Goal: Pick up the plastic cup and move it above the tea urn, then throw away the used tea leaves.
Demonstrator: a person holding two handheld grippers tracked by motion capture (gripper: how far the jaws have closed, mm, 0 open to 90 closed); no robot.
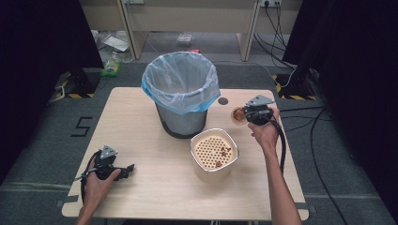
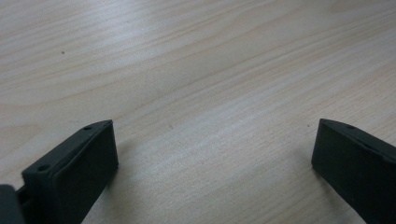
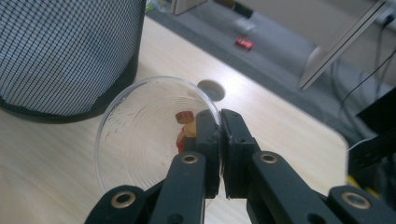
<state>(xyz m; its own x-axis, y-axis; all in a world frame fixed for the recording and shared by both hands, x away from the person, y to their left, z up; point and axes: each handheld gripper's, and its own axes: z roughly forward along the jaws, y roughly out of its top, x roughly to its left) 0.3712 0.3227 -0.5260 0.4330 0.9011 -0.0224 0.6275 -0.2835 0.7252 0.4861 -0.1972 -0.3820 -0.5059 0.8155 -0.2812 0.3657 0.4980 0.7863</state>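
Observation:
A clear plastic cup (image 3: pixel 140 135) with a few red and tan bits inside lies tilted, and my right gripper (image 3: pixel 219 135) is shut on its rim. From above, that cup (image 1: pixel 237 115) sits right of the bin with the right gripper (image 1: pixel 248 112) beside it. A cream container with a perforated insert (image 1: pixel 214 154) holds a few brown bits at mid-table. My left gripper (image 1: pixel 126 169) rests open near the front left, its jaws wide apart over bare wood (image 2: pixel 210 107).
A mesh bin (image 1: pixel 181 93) lined with a blue bag stands at the back centre of the wooden table (image 1: pixel 136 140); its mesh wall (image 3: pixel 65 51) is close to the cup. A round hole (image 1: pixel 223 101) lies in the tabletop. Cables trail on the floor at right.

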